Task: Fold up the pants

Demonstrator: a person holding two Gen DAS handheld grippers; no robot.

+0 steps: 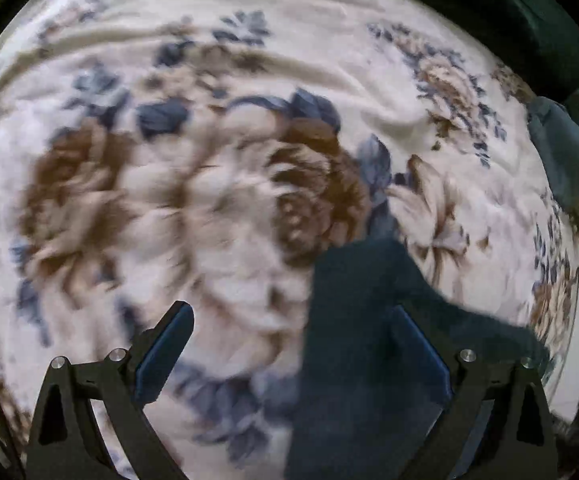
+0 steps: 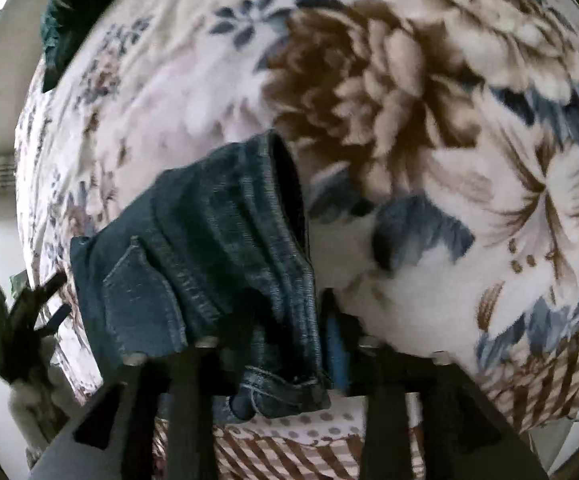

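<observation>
- Two hand-held grippers, black frames with blue finger pads. The right gripper (image 2: 289,344) has its jaws pressed together on a bunch of the dark blue denim pants (image 2: 217,248), pinching near what looks like the waistband edge, so the cloth bulges up and over the fingers.
- One left gripper (image 1: 289,344), fingers spread wide apart; a dark flap of the same pants lies over its right finger and the gap beside it. Nothing is pinched, as far as this blurred view shows.
- Pants: heavy woven denim, stitched seams, a patch pocket with a pointed flap to the left and a thick doubled hem or band. They hang gathered from the right gripper, lifted off the surface, not spread flat.
- Surface: a soft, plush cream bedspread with brown peonies and slate-blue leaves (image 1: 193,184), rumpled in low ridges on its far side; a brown checked border shows on its near edge.
- Far right in the left view: a crumpled teal cloth (image 1: 565,152), kind unclear.
- Progress, judged: early. No neat fold is visible; the pants have yet to be laid out, smoothed, and folded.
</observation>
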